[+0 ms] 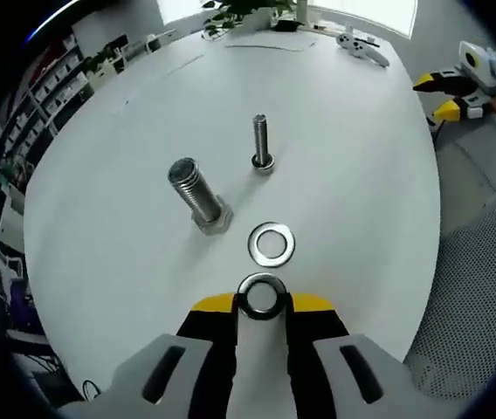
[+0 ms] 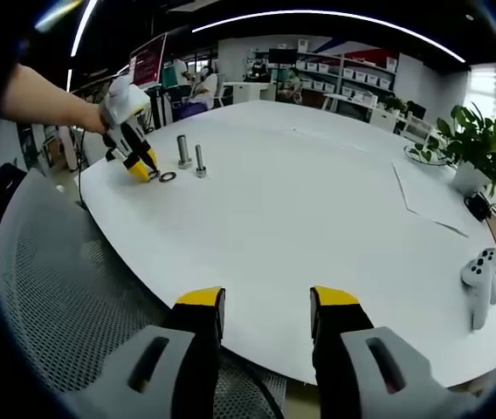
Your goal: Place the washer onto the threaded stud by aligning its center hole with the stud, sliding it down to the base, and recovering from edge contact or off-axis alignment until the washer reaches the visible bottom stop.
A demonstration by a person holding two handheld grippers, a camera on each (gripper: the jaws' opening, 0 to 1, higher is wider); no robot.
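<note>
While one washer (image 1: 261,296) is pinched on the table (image 1: 361,175) by the left gripper (image 1: 262,307), lift it level and centre its hole over the chosen stud (image 1: 260,141). Right gripper (image 2: 265,310): jaws parted, idle.

White oval table (image 2: 318,201), mesh chair (image 2: 65,288), shelves (image 2: 353,74), plant (image 2: 479,144) nr window.
</note>
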